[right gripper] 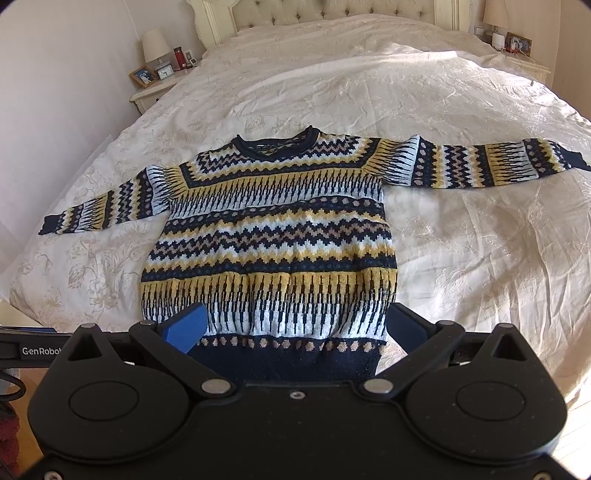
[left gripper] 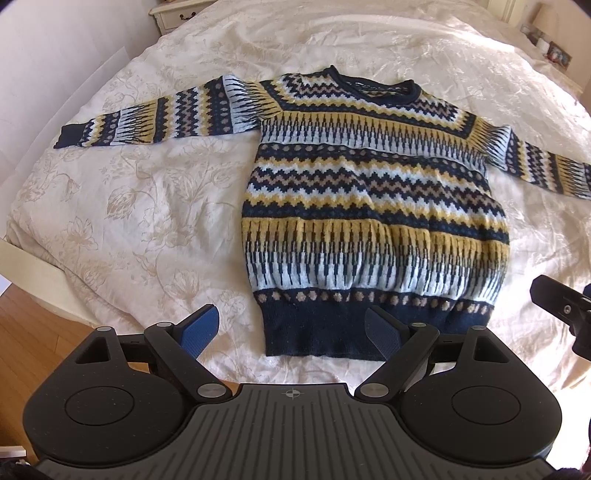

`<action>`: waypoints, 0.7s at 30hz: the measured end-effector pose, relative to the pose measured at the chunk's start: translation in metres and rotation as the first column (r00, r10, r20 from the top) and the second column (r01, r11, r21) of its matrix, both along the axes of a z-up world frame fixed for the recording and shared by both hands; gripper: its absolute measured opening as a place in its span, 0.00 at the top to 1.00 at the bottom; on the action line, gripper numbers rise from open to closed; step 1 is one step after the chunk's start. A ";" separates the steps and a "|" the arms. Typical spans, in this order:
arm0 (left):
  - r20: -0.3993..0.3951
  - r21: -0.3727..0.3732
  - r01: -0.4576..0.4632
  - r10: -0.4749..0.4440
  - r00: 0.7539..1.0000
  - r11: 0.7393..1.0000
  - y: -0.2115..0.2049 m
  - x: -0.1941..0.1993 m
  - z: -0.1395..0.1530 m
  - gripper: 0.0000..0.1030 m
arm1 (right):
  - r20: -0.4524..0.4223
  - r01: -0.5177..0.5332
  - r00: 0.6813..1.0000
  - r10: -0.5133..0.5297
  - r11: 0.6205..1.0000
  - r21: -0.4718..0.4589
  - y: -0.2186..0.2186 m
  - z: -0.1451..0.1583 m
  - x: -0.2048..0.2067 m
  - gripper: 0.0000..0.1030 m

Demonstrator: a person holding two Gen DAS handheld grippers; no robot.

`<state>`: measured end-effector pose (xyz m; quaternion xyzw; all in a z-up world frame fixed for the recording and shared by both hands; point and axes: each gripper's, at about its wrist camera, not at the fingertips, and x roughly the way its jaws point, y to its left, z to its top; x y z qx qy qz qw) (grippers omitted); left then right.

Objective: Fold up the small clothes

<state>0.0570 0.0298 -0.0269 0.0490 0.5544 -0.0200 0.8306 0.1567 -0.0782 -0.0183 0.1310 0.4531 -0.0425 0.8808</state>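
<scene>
Presently we find a patterned knit sweater (right gripper: 266, 236) lying flat and face-up on the bed (right gripper: 461, 258), with its neckline toward the headboard (right gripper: 332, 14) and its navy hem band (left gripper: 325, 332) at the foot edge, nearest both tools. Its long axis runs straight away from us, and both sleeves are spread outward, roughly square to the body.

The left gripper (left gripper: 291, 332) is spread wide and holds nothing; it hangs just short of the hem, its fingers straddling the hem's left corner. The right gripper (right gripper: 295, 332) is likewise wide apart and empty, positioned over the hem, with one finger at each side of the body's width. We cannot tell whether either tool touches the knit.

The left sleeve (left gripper: 155, 118) extends far to the left and the right sleeve (right gripper: 487, 162) far to the right, each well apart from its tool. We judge no fold has been started. The hem is the closest edge to both hands, whereas a sleeve-first fold would require each hand to reach forward and outward on its own side.
</scene>
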 end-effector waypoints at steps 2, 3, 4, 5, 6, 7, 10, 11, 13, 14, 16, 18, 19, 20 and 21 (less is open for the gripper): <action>-0.007 0.001 -0.002 0.002 1.000 1.000 0.000 0.009 -0.002 0.16 | -0.010 0.000 1.000 0.000 1.000 0.006 -0.001 -0.003 0.010 0.01; -0.010 0.002 -0.002 0.002 1.000 1.000 0.000 0.016 -0.003 0.17 | -0.014 0.000 1.000 0.000 1.000 0.009 -0.002 -0.004 0.016 0.01; -0.011 0.003 -0.002 0.002 1.000 1.000 0.000 0.021 -0.003 0.17 | -0.019 -0.001 1.000 0.001 1.000 0.012 -0.003 -0.005 0.022 0.01; -0.011 0.004 -0.003 0.003 1.000 1.000 0.000 0.030 -0.004 0.17 | -0.023 -0.001 1.000 0.001 1.000 0.016 -0.004 -0.007 0.028 0.01; -0.012 0.003 -0.003 0.003 1.000 1.000 -0.001 0.037 -0.005 0.17 | -0.029 0.000 1.000 0.001 1.000 0.021 -0.005 -0.008 0.035 0.01; -0.012 0.001 -0.003 0.003 1.000 1.000 -0.001 0.044 -0.005 0.17 | -0.034 0.002 0.999 -0.001 1.000 0.026 -0.006 -0.009 0.042 0.01; -0.006 -0.005 0.003 -0.003 1.000 1.000 -0.004 0.067 -0.006 0.21 | -0.045 0.016 0.999 -0.014 0.999 0.047 -0.013 -0.013 0.064 0.01; -0.003 -0.009 0.008 -0.008 1.000 1.000 -0.005 0.075 -0.006 0.23 | -0.048 0.024 0.999 -0.021 0.998 0.055 -0.016 -0.014 0.071 0.01; 0.005 -0.020 0.022 -0.022 1.000 1.000 -0.008 0.090 -0.006 0.24 | -0.052 0.047 0.998 -0.043 0.996 0.070 -0.024 -0.016 0.084 0.01; 0.010 -0.025 0.029 -0.029 1.000 0.999 -0.009 0.096 -0.006 0.24 | -0.051 0.061 0.997 -0.057 0.995 0.076 -0.028 -0.017 0.090 0.01; 0.029 -0.042 0.054 -0.053 0.998 0.998 -0.013 0.111 -0.005 0.24 | -0.043 0.095 0.995 -0.092 0.992 0.080 -0.036 -0.019 0.100 0.01; 0.047 -0.060 0.087 -0.085 0.995 0.994 -0.017 0.124 -0.006 0.25 | -0.034 0.135 0.991 -0.133 0.988 0.070 -0.045 -0.022 0.108 0.01; 0.056 -0.068 0.107 -0.103 0.993 0.992 -0.018 0.131 -0.006 0.26 | -0.029 0.155 0.988 -0.154 0.986 0.063 -0.050 -0.023 0.112 0.01; 0.064 -0.077 0.130 -0.125 0.990 0.989 -0.020 0.137 -0.007 0.27 | -0.026 0.178 0.984 -0.177 0.982 0.056 -0.055 -0.024 0.114 0.01; 0.069 -0.086 0.151 -0.145 0.987 0.985 -0.022 0.144 -0.008 0.28 | -0.025 0.204 0.979 -0.203 0.978 0.048 -0.060 -0.025 0.115 0.01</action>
